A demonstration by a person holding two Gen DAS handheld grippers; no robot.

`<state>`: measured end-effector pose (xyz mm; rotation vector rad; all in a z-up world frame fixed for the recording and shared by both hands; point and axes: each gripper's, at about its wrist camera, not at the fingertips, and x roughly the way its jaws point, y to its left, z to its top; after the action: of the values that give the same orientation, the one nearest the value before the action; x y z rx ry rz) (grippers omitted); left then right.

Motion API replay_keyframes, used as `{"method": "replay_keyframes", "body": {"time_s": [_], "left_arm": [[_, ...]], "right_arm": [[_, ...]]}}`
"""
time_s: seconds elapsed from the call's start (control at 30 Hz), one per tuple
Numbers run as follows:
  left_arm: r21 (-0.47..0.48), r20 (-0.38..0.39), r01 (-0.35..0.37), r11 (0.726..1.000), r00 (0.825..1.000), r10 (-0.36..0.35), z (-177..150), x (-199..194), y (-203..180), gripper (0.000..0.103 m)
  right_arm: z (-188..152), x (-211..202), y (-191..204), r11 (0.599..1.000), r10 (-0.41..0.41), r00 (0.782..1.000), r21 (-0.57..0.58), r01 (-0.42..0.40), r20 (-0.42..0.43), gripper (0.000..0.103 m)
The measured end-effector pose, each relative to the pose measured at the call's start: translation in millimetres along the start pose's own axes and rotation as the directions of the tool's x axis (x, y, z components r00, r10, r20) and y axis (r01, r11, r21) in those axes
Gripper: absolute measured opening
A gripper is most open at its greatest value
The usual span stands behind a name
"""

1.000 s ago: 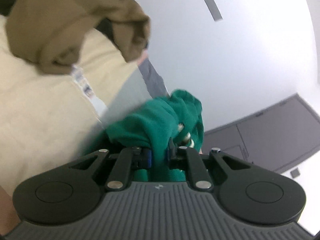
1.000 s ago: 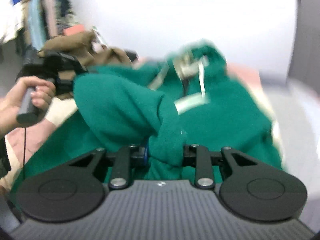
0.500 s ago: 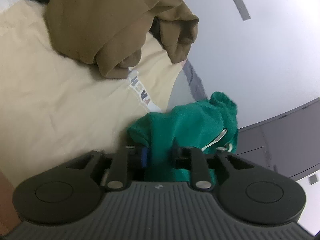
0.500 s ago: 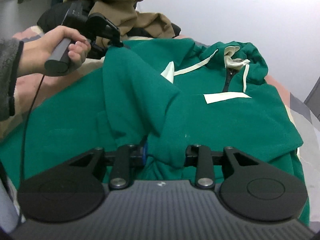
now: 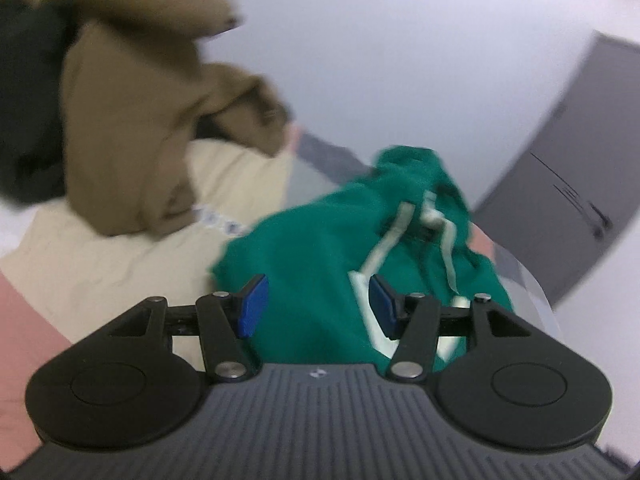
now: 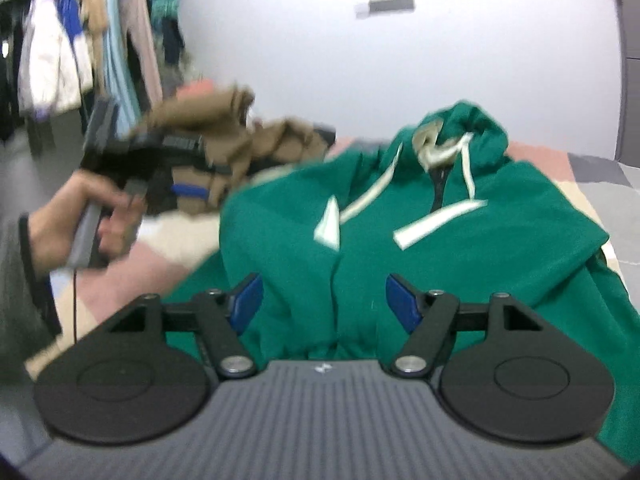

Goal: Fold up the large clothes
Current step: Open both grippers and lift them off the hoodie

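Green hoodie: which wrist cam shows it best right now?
Right wrist. The green hoodie lies spread there, with hood, drawstrings and chest stripes visible. The left wrist view shows only a blurred, bunched part near the hood, seen from the side.

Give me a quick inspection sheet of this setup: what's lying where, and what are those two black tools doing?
Surface: bed cover in pink, cream and grey patches.
Job's things: green hoodie lying front up, hood toward the wall, its left side folded over the chest.
Clutter: brown garment heaped beside the hoodie, with a dark one behind it.
Grippers: left hand-held gripper open, holding nothing; right hand-held gripper open above the hoodie's lower part.
Cables: thin black cord hanging from the left tool's handle.
Surroundings: white wall, clothes on a rack, grey door.
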<state>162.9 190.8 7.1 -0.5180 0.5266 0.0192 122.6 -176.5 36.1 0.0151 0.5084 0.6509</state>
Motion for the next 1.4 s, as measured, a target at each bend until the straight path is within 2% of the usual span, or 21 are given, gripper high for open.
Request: {"method": "replay_keyframes", "body": {"time_s": [0.07,0.17,0.3,0.47,0.57,0.63,0.7,0.83,0.97,1.07,1.13,1.2,1.23,1.3,1.4], "left_arm": [[0.025,-0.015,0.04,0.999,0.999,-0.039,-10.0,-7.5,-18.2,0.061],[0.043,-0.055,0.086,0.995,0.995,-0.083,-25.8,-6.5,-40.5,0.061],[0.079,-0.126,0.12,0.99,0.986,-0.109,-48.6,8.7,-62.3,0.061],[0.127,-0.207,0.092,0.988,0.976,-0.064,-76.6,32.2,-78.2,0.06],[0.153,-0.253,0.062,0.986,0.967,-0.022,-91.1,48.1,-79.7,0.06],[0.179,-0.286,0.037,0.983,0.958,0.016,-101.1,59.1,-79.8,0.06],[0.207,-0.294,0.017,0.978,0.955,0.046,-108.4,67.6,-79.0,0.06],[0.218,-0.281,0.001,0.976,0.958,0.061,-114.4,72.1,-79.8,0.06],[0.185,-0.275,0.018,0.982,0.961,0.034,-107.8,63.8,-82.3,0.067],[0.141,-0.243,0.057,0.988,0.97,-0.021,-91.6,45.9,-86.4,0.069],[0.106,-0.198,0.097,0.99,0.977,-0.075,-72.5,33.8,-88.4,0.071],[0.095,-0.156,0.112,0.989,0.983,-0.096,-48.2,31.1,-91.8,0.071],[0.093,-0.136,0.109,0.99,0.986,-0.096,-33.8,34.1,-93.3,0.072],[0.091,-0.106,0.11,0.99,0.989,-0.1,-8.4,46.4,-95.2,0.072],[0.111,-0.071,0.078,0.991,0.995,-0.07,27.4,86.1,-96.9,0.073]], "right_arm": [[4.4,1.1,-2.1,1.0,-0.007,1.0,0.017,0.007,0.029,0.07],[6.5,13.4,-4.7,0.999,-0.049,0.999,0.019,0.049,0.017,0.069],[2.3,32.9,-12.8,0.997,-0.075,0.997,0.029,0.076,-0.027,0.052],[-14.6,58.3,-23.3,0.995,-0.071,0.988,0.055,0.08,-0.139,0.043],[-26.8,74.4,-24.4,0.993,-0.111,0.972,0.015,0.116,-0.208,0.042],[-34.7,83.6,-29.9,0.992,-0.116,0.962,0.027,0.126,-0.246,0.042],[-40.2,88.9,-35.5,0.991,-0.102,0.958,0.058,0.122,-0.266,0.041],[-42.7,90.0,-40.8,0.989,-0.08,0.959,0.099,0.111,-0.273,0.041],[-42.4,80.9,-43.2,0.985,-0.071,0.968,0.133,0.105,-0.24,0.042],[-31.1,66.0,-47.1,0.981,-0.075,0.978,0.161,0.108,-0.196,0.042],[-18.0,56.9,-53.8,0.976,-0.072,0.985,0.193,0.102,-0.16,0.048],[-0.1,52.9,-63.3,0.972,-0.072,0.989,0.213,0.098,-0.125,0.063],[9.8,52.5,-69.8,0.971,-0.078,0.991,0.218,0.099,-0.105,0.065],[32.8,59.7,-87.1,0.966,-0.101,0.992,0.232,0.115,-0.073,0.069],[68.0,85.6,-121.1,0.952,-0.145,0.989,0.268,0.15,-0.037,0.079]]}}
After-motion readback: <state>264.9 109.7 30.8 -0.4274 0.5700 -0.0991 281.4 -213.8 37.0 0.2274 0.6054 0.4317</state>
